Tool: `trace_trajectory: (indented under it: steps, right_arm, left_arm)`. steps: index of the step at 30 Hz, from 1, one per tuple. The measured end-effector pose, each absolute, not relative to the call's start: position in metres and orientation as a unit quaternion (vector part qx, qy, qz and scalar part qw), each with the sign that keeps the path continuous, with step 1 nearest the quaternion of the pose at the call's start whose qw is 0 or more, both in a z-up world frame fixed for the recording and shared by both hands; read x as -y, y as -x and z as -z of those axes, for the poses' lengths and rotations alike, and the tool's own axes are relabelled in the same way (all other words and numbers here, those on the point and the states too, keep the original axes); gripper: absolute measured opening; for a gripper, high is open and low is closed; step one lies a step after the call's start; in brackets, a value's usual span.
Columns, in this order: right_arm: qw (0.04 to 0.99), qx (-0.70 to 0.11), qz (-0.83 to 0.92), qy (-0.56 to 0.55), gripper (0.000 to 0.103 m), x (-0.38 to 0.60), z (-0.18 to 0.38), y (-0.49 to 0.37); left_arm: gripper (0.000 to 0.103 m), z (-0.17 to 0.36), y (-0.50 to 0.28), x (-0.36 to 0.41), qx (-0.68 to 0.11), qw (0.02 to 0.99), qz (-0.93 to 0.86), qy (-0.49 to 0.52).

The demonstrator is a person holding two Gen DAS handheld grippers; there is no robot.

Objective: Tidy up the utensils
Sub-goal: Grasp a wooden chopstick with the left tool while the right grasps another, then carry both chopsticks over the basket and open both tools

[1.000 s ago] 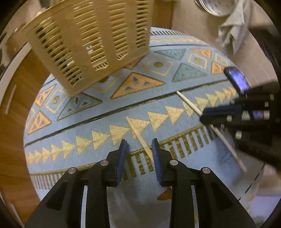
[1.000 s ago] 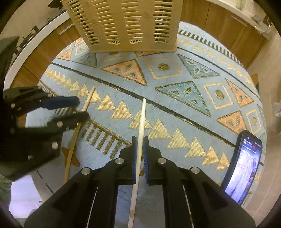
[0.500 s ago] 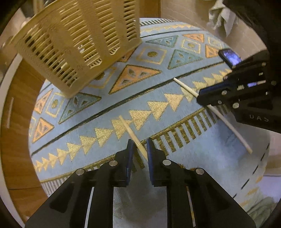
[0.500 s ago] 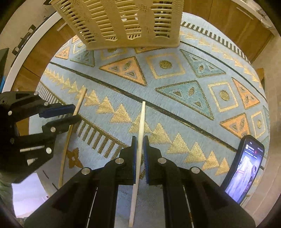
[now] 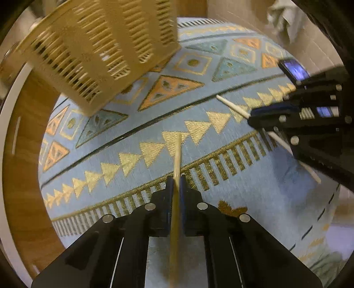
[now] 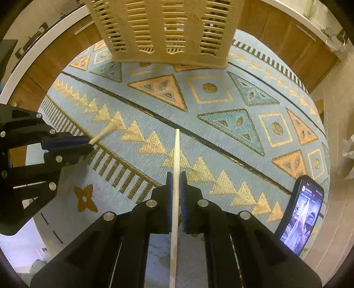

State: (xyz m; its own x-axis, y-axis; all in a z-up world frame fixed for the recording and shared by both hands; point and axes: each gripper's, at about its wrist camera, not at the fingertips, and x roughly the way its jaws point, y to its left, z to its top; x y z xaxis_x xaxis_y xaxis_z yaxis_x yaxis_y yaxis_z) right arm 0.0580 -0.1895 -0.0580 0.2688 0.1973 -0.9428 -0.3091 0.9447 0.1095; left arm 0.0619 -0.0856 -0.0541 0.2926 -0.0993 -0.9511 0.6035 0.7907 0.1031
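Observation:
My left gripper [image 5: 176, 180] is shut on a tan wooden chopstick [image 5: 177, 155] that points forward over the patterned blue cloth [image 5: 221, 172]. My right gripper [image 6: 176, 177] is shut on a white chopstick [image 6: 177, 150], also pointing forward. Each gripper shows in the other's view: the right gripper [image 5: 252, 115] with the white chopstick [image 5: 232, 105] at the right, the left gripper [image 6: 88, 144] with the tan chopstick [image 6: 106, 130] at the left. A beige slotted basket [image 5: 99, 51] stands at the far side of the cloth, and it shows in the right wrist view [image 6: 168, 28] straight ahead.
A phone [image 6: 301, 212] with a lit screen stands propped at the right edge of the cloth. Wooden cabinet fronts [image 6: 287, 37] lie beyond the cloth. A crumpled grey cloth [image 5: 283, 20] lies at the far right on the floor.
My left gripper closed on the tan chopstick and lifted it, so it now points straight forward. My right gripper kept its hold on the white chopstick and moved nearer the basket.

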Motion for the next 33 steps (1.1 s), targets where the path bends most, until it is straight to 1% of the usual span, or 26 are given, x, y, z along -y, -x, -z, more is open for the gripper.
trace_trajectory:
  steps: [6, 11, 15, 20, 24, 28, 33]
  right_arm:
    - [0.821, -0.533, -0.199, 0.042, 0.004, 0.185, 0.044, -0.030]
    - [0.850, -0.476, -0.225, 0.028, 0.004, 0.190, 0.011, -0.013]
    - [0.869, -0.431, -0.243, 0.006, 0.004, 0.198, -0.019, -0.008]
    - [0.895, -0.344, -0.278, -0.056, 0.004, 0.210, -0.064, 0.002]
    - [0.918, -0.267, -0.283, -0.078, 0.004, 0.214, -0.106, 0.003]
    - [0.942, -0.198, -0.257, -0.085, 0.004, 0.220, -0.151, -0.013]
    - [0.961, -0.156, -0.214, -0.075, 0.004, 0.218, -0.178, -0.053]
  left_arm:
    - [0.004, 0.045, -0.050, 0.052, -0.499, 0.826, 0.232, -0.124]
    - [0.004, 0.010, -0.041, 0.025, -0.427, 0.863, 0.269, -0.017]
    - [0.004, -0.030, -0.026, 0.025, -0.353, 0.893, 0.280, 0.004]
    - [0.004, -0.072, -0.020, 0.021, -0.278, 0.917, 0.282, 0.049]
    - [0.004, -0.114, -0.014, 0.009, -0.186, 0.943, 0.268, 0.063]
    - [0.004, -0.146, -0.020, 0.005, -0.118, 0.956, 0.254, 0.084]
    - [0.004, -0.173, -0.048, 0.007, -0.058, 0.966, 0.234, 0.093]
